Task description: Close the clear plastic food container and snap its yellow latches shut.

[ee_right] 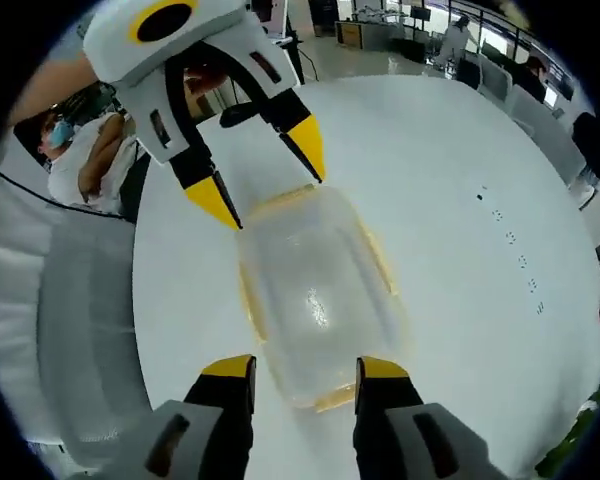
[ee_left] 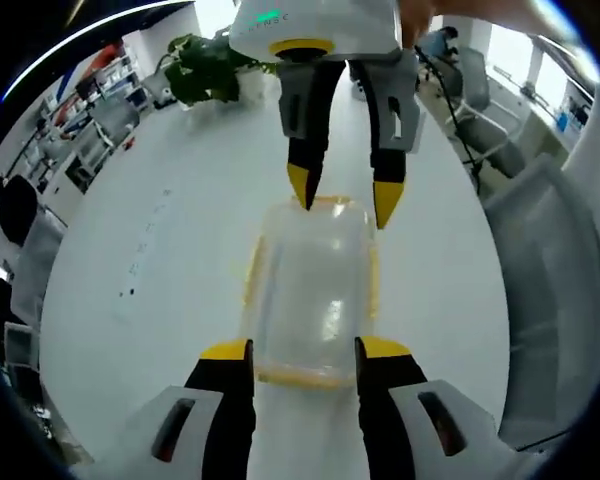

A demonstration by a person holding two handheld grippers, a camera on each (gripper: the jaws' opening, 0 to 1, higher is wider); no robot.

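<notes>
Both grippers apparently bracket the lidded container's ends.

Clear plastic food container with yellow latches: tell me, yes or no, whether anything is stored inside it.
No: the clear plastic food container with yellow latches shows just the white table through its walls.

No text, label, brand or number can be read in either view. In the left gripper view, the white housing of the right gripper carries a small green mark and a line of grey lettering near its top edge, too small and blurred to make out. On the tabletop, the right gripper view shows a few small dark printed marks in a row, and these too are too tiny to read.
</notes>
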